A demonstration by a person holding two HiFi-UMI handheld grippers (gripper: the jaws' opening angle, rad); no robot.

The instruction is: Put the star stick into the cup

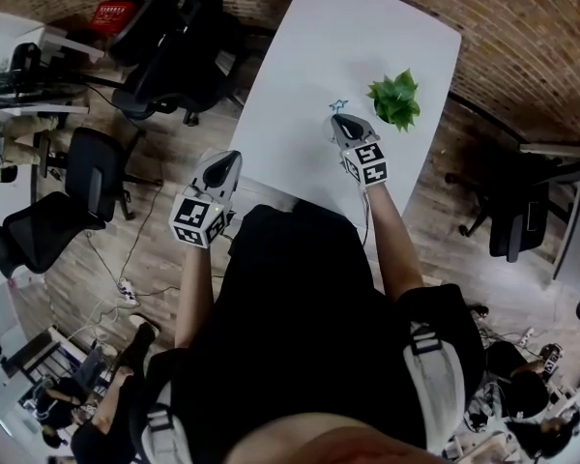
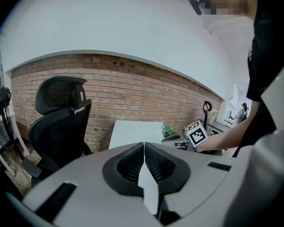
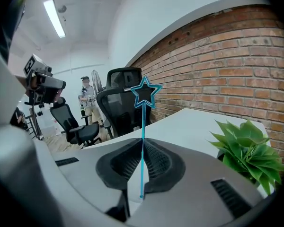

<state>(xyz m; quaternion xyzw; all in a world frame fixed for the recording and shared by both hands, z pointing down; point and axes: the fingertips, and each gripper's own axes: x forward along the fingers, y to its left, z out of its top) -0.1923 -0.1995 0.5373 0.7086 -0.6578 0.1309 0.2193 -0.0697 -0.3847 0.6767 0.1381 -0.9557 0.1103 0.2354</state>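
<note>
Pinching the thin blue shaft of the star stick [image 3: 142, 124], the right gripper [image 3: 142, 139] has its ribbed pads closed on it. The shaft stands upright between them, and the outlined star on top rises well clear of the jaw tips. In the head view this gripper is over the near part of the white table [image 1: 309, 75], with the star just ahead of its tips and a leafy potted plant [image 1: 395, 100] near it on the right (the two are apart, not touching). The right gripper view shows the same plant at lower right, a black office chair [image 3: 125, 100] behind the star, and a brick wall [image 3: 217, 65] running along the far side.

The left gripper [image 2: 144, 144] has its jaws pressed together, tip against tip, with nothing between them. The head view places it off the table's near-left edge, above the wooden floor [image 1: 164, 259]. From its own view, the other gripper's marker cube [image 2: 196, 133] shows at the right beyond the table.
</note>
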